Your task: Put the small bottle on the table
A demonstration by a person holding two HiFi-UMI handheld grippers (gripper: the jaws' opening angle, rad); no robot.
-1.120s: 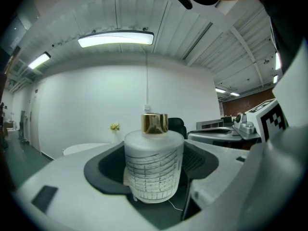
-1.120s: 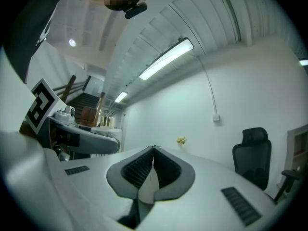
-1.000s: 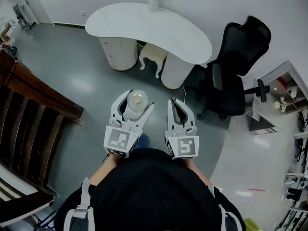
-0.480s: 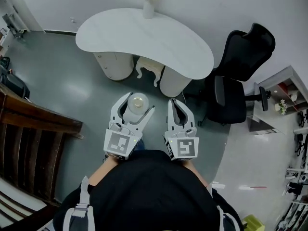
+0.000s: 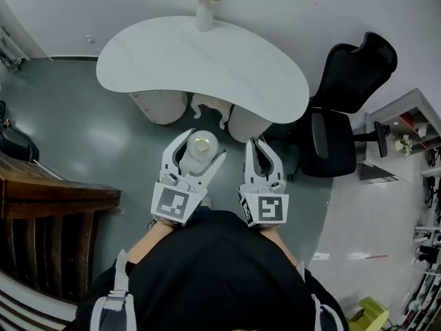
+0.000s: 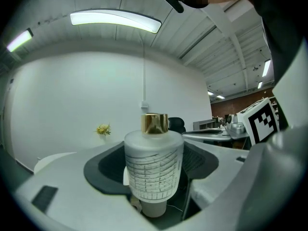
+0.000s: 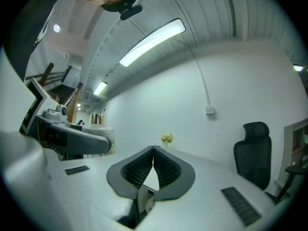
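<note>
Left gripper: jaws clamped on the small bottle, which stands upright between them with its gold cap up. Right gripper: jaws closed tip to tip, nothing between. White surface lies ahead of both jaws, flower vase at its far edge.

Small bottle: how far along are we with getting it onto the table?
Done: the left gripper is shut on the frosted white bottle with a gold cap. In hand: it hangs over the grey floor, short of the white curved table. Left: reach the table, set it down, release. The right gripper is shut, empty.
</note>
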